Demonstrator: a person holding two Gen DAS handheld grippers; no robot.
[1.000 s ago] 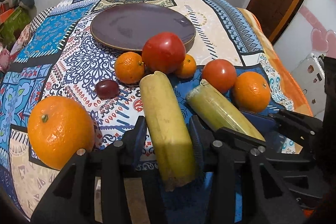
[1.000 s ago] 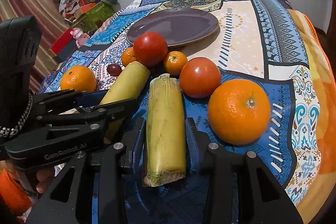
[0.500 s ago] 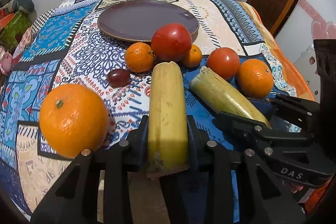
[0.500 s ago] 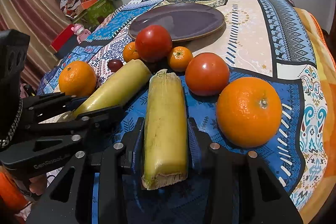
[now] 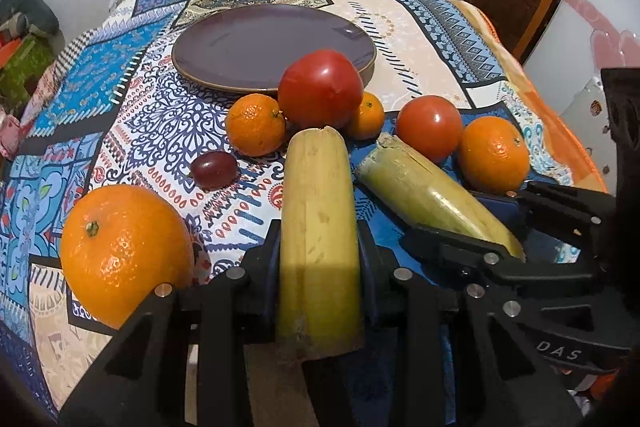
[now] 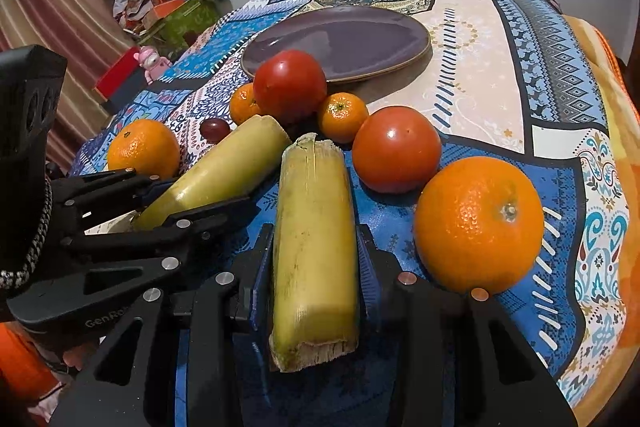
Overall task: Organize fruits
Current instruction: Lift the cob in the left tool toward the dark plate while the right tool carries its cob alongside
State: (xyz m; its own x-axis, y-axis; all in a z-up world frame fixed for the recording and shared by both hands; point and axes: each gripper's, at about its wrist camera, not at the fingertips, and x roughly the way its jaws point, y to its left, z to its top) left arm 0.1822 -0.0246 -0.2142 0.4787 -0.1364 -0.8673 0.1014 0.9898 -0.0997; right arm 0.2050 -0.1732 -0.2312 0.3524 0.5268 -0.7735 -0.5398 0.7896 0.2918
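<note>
Left wrist view is showing the patterned tablecloth (image 5: 132,131) lying smooth under everything, with the glossy purple plate (image 5: 256,43) sitting bare at the far side. Both cane pieces are rigid, waxy cylinders with fibrous cut ends: the left gripper (image 5: 318,259) is clamping the yellow cane piece (image 5: 318,211), the right gripper (image 6: 314,259) is clamping the greenish cane piece (image 6: 314,223), both near their rear ends, so long overhangs are risking pivoting or slipping. The front tips are crowding the large tomato (image 5: 320,89); any forward push is likely rolling this round, slick fruit, the mandarin (image 5: 255,125) and the small grape (image 5: 213,169).
</note>
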